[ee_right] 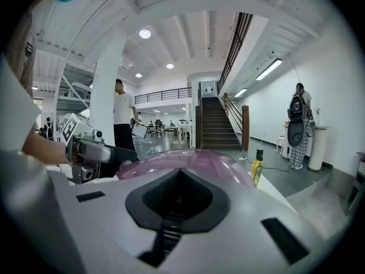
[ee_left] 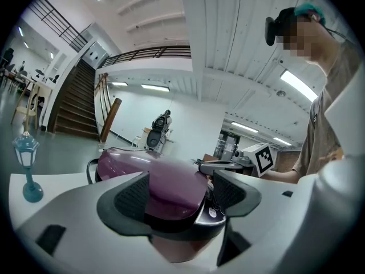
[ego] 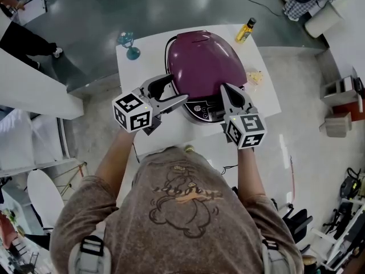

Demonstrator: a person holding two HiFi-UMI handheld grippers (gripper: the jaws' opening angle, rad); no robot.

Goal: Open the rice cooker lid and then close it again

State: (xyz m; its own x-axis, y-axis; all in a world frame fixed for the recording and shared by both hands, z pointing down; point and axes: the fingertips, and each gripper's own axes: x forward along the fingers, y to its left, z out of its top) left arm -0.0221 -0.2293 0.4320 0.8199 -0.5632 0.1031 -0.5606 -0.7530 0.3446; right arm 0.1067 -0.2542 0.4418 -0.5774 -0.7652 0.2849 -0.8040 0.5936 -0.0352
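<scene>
A purple rice cooker stands on a white table with its lid down; its control panel faces me. My left gripper is open at the cooker's front left, with nothing between its jaws. In the left gripper view the cooker shows through the gap of that gripper. My right gripper is shut, its tips over the cooker's front right edge by the panel. In the right gripper view the pads are pressed together, and the purple lid rises just behind them.
A yellow bottle stands at the table's far right corner, and a teal lantern-shaped ornament at the far left corner. A small yellow item lies to the right of the cooker. People stand further off in the hall.
</scene>
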